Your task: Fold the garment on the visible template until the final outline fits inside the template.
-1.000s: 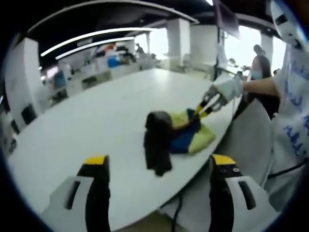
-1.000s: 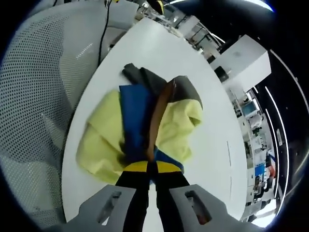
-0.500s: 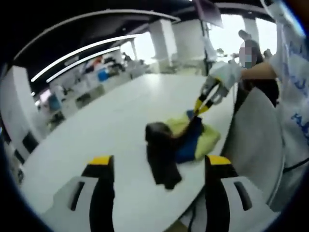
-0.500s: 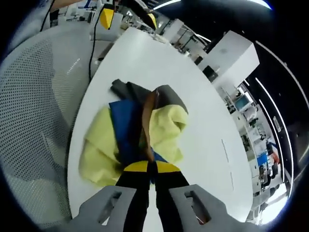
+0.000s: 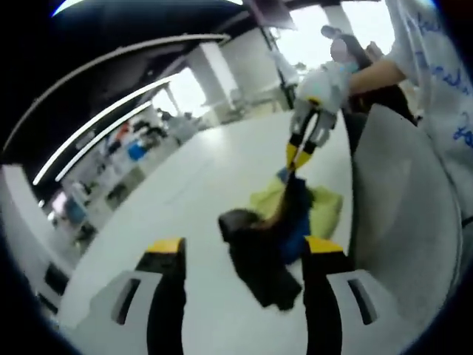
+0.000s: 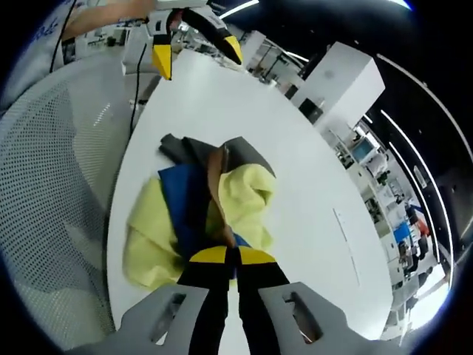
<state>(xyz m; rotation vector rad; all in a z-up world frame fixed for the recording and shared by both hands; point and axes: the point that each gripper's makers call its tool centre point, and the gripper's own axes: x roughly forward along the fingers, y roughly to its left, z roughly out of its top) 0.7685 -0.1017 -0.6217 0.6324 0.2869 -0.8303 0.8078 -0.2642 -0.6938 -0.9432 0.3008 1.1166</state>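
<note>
A crumpled garment [image 6: 194,211] in yellow, blue and dark grey lies on the white table [image 6: 295,170] near its rounded edge. My right gripper [image 6: 225,256] is shut on a fold of it, blue and yellow cloth bunched at the tips. In the left gripper view the right gripper [image 5: 298,154] hangs above the table, pulling a strip of the garment [image 5: 275,225] upward. My left gripper [image 5: 244,248] is open, its jaws wide apart and short of the dark grey end. From the right gripper view, the left gripper [image 6: 197,52] hovers open beyond the garment.
A white mesh chair [image 6: 52,185] stands close against the table's edge, also visible as the chair [image 5: 392,192] beside the garment. A person in a white printed shirt [image 5: 436,66] holds the grippers. Desks and pillars fill the office behind.
The right gripper has risen, drawing the garment's fold up off the table. The left gripper's camera has tilted and come closer, and the left gripper now shows more fully in the right gripper view.
</note>
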